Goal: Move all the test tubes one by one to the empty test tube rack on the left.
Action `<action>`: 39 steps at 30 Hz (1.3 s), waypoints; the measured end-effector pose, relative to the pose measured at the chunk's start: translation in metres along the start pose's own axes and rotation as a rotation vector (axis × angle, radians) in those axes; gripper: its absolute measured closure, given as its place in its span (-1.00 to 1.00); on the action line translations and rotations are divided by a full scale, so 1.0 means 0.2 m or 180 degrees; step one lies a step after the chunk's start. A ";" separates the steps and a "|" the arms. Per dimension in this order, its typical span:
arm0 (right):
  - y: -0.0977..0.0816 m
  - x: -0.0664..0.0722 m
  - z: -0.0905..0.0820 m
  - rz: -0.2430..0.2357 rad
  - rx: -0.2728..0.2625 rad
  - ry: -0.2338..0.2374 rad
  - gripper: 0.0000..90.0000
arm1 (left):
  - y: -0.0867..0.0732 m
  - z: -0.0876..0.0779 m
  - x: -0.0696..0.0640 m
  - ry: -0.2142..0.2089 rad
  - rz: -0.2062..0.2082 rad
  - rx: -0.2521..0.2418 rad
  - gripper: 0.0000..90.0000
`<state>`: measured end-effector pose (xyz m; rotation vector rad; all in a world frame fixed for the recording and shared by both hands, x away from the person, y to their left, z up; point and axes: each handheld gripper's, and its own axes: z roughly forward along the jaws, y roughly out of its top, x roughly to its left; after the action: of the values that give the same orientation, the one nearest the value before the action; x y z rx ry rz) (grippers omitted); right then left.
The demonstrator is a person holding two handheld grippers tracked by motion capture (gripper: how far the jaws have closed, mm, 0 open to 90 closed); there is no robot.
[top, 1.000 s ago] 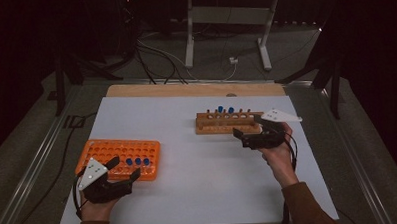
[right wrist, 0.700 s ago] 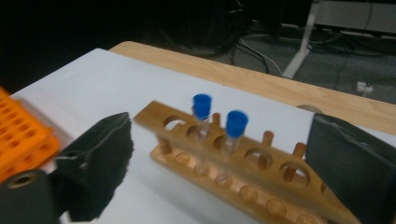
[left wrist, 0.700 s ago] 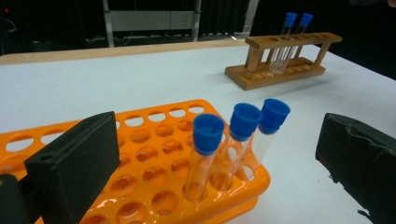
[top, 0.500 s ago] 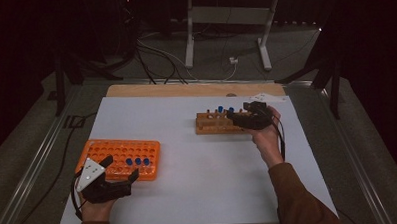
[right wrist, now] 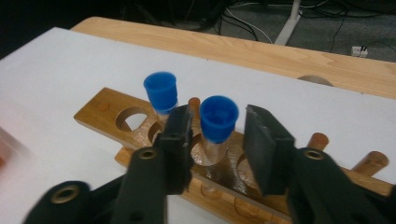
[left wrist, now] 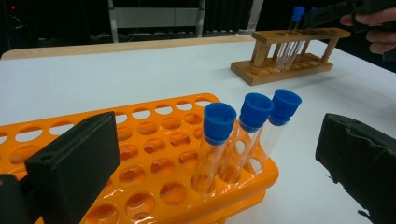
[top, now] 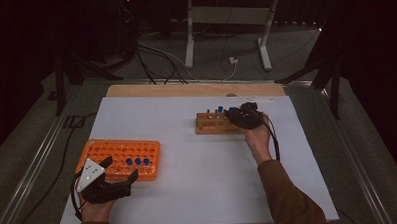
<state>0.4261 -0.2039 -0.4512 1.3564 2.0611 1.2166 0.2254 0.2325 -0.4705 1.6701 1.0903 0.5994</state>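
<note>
Two black jaws of our right gripper (right wrist: 217, 135) are closing around a blue-capped clear tube (right wrist: 216, 127) in the wooden rack (right wrist: 116, 119), not yet pressing; our left gripper (top: 119, 171) is gaping, empty.

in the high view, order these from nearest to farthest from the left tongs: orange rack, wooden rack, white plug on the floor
1. The orange rack, on the table's left, just beyond the left tongs.
2. The wooden rack, across the table on its right half, by the right tongs.
3. The white plug, on the floor beyond the table's far edge.
</note>
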 end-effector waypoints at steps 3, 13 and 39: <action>-0.01 0.01 0.02 -0.0031 0.0007 -0.0006 0.57 | 0.00 0.00 0.00 0.0001 0.0007 0.0008 -0.98; 0.00 0.05 0.02 -0.0113 -0.0040 -0.0064 0.69 | 0.00 0.00 0.00 0.0007 0.0018 0.0010 -0.98; 0.12 0.01 -0.23 -0.0150 -0.0404 0.0034 0.69 | 0.07 -0.03 -0.04 0.0034 0.0113 -0.0092 -0.98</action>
<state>0.4049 -0.2187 -0.4062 1.2396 1.9752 1.3132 0.2230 0.2277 -0.4538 1.6658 1.0569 0.6446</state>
